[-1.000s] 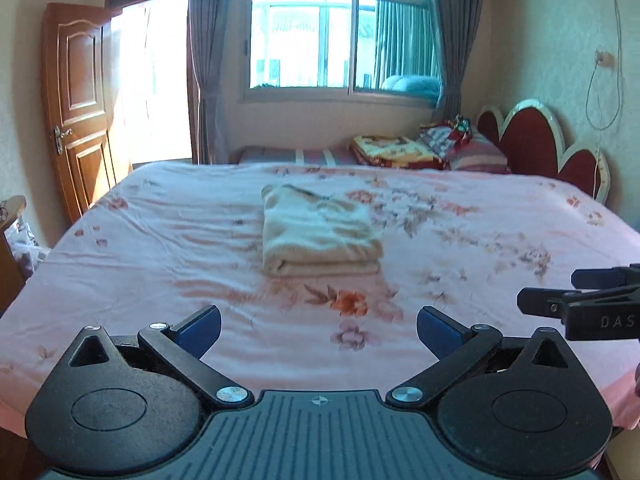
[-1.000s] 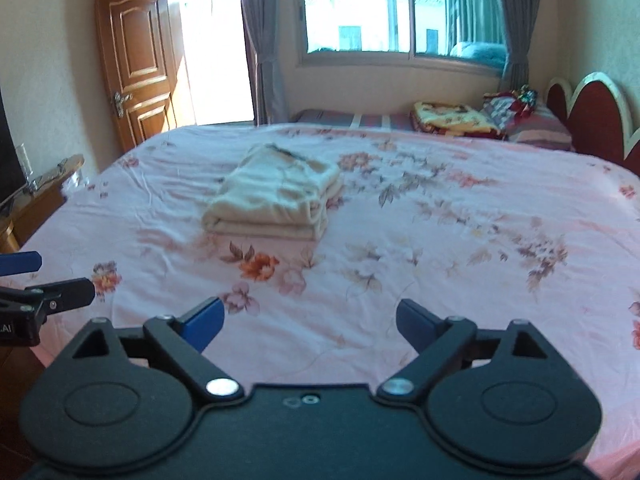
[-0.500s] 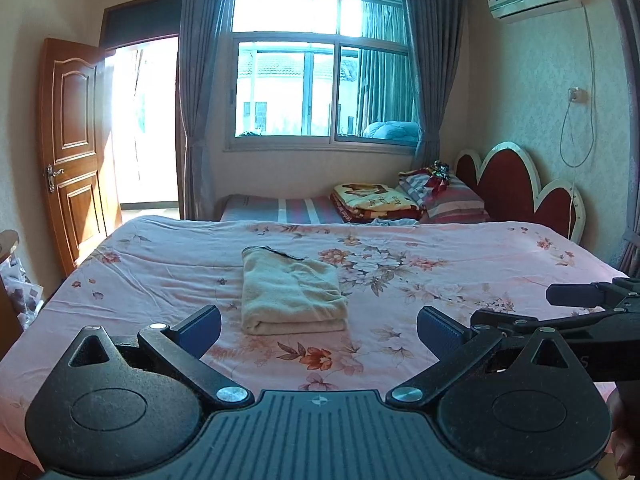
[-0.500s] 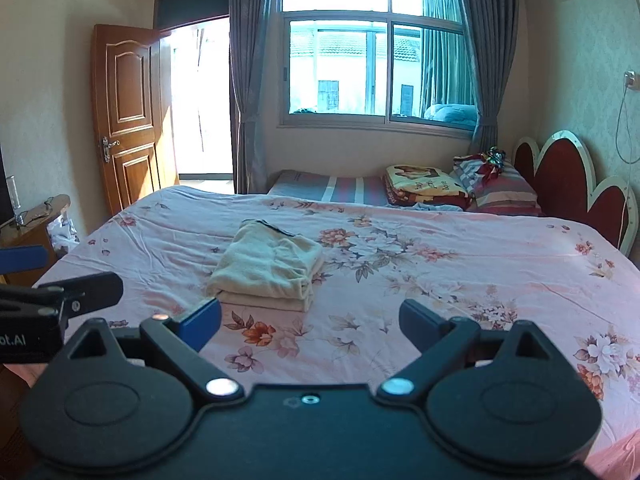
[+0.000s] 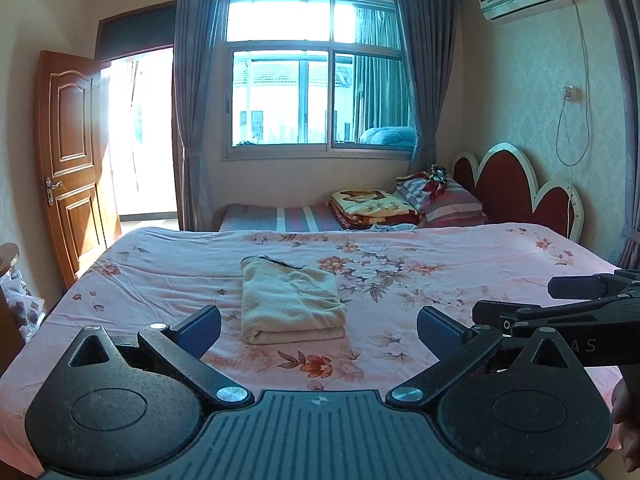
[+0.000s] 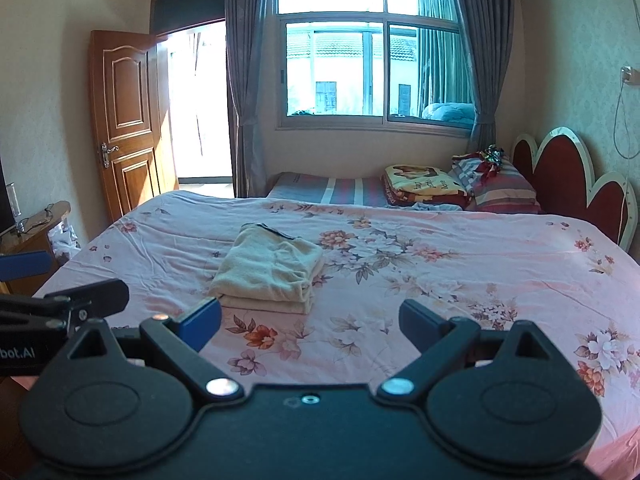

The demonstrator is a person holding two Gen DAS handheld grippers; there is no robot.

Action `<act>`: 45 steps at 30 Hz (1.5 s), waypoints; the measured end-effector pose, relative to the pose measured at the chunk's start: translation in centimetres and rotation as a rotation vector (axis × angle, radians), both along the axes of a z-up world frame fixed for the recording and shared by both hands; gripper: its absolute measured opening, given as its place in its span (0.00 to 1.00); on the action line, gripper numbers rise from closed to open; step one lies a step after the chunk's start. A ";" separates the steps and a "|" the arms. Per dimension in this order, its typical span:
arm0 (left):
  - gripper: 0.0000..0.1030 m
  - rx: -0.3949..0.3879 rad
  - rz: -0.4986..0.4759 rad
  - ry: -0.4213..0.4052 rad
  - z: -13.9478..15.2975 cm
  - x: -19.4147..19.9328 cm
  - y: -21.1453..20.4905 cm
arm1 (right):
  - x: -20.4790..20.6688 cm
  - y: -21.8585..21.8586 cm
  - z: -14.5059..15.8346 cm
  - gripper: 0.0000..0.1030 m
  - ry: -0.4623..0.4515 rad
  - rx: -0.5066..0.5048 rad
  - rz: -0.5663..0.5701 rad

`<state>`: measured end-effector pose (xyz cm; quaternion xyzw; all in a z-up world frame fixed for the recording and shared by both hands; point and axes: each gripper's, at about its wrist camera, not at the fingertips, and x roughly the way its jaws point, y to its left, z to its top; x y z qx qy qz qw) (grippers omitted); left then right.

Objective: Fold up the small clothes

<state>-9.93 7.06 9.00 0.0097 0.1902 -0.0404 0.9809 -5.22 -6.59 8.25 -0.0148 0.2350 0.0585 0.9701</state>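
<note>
Two grippers hung side by side at the near edge of the bed, both spread wide and holding nothing. The left gripper (image 5: 319,330) had its blue-padded fingers (image 5: 202,330) well apart over the pink flowered bedspread (image 5: 460,280), touching no cloth. The right gripper (image 6: 310,322) stood just as wide, its tips clear of the bedding too.

Beyond the fingers, well apart from both tools, the cream garment (image 5: 290,304) lay folded into a neat thick rectangle on the bedspread, a dark trim showing at its far end. It sat ahead of the left gripper and ahead and a little left of the right one.

Compared with a second before, both grippers had drawn back and tipped upward, so the garment looked farther off and more of the room showed: the window (image 5: 316,96) and the red headboard (image 5: 516,188).
</note>
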 end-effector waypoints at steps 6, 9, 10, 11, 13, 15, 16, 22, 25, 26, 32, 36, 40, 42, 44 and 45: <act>1.00 -0.003 0.017 -0.003 -0.3 0.1 0.3 | 0.0 0.2 0.0 0.92 0.001 -0.005 0.004; 1.00 -0.006 0.022 -0.005 -0.3 0.2 0.3 | 0.0 0.3 0.0 0.92 0.004 -0.006 0.005; 1.00 -0.008 0.020 -0.005 -0.3 0.3 0.4 | 0.0 0.3 0.0 0.92 0.004 -0.006 0.005; 1.00 -0.009 0.019 -0.005 -0.3 0.3 0.4 | 0.0 0.3 0.0 0.92 0.003 -0.006 0.006; 1.00 -0.006 0.021 -0.004 -0.3 0.3 0.4 | 0.1 0.4 0.1 0.92 0.001 -0.005 0.003; 1.00 -0.003 0.024 -0.006 -0.2 0.3 0.3 | 0.1 0.4 0.1 0.92 -0.001 -0.003 0.003; 1.00 -0.002 0.025 -0.008 -0.2 0.3 0.3 | 0.1 0.4 0.1 0.92 -0.004 -0.004 0.002; 1.00 0.002 0.028 -0.015 -0.2 0.2 0.4 | 0.2 0.5 0.1 0.92 -0.004 -0.003 0.005; 1.00 0.005 0.025 -0.017 -0.1 0.2 0.4 | 0.3 0.5 0.1 0.92 -0.002 -0.002 0.008; 1.00 0.007 0.024 -0.018 -0.1 0.2 0.4 | 0.3 0.5 0.1 0.92 -0.002 -0.001 0.008; 1.00 0.016 0.024 -0.024 0.1 0.4 0.2 | 0.4 0.6 0.1 0.92 -0.006 0.000 0.004; 1.00 0.020 0.023 -0.027 0.1 0.3 0.2 | 0.5 0.6 0.0 0.92 -0.005 -0.003 0.002; 1.00 0.023 0.021 -0.025 0.0 0.4 0.1 | 0.7 0.5 -0.1 0.92 -0.003 -0.001 0.002; 1.00 0.024 0.021 -0.025 0.0 0.4 0.1 | 0.8 0.5 -0.1 0.92 -0.004 -0.001 0.001; 1.00 0.029 0.023 -0.023 0.0 0.4 0.1 | 0.8 0.4 -0.1 0.92 -0.006 0.001 0.001; 1.00 0.032 0.022 -0.021 0.0 0.5 0.1 | 0.8 0.4 -0.2 0.92 -0.005 0.000 0.001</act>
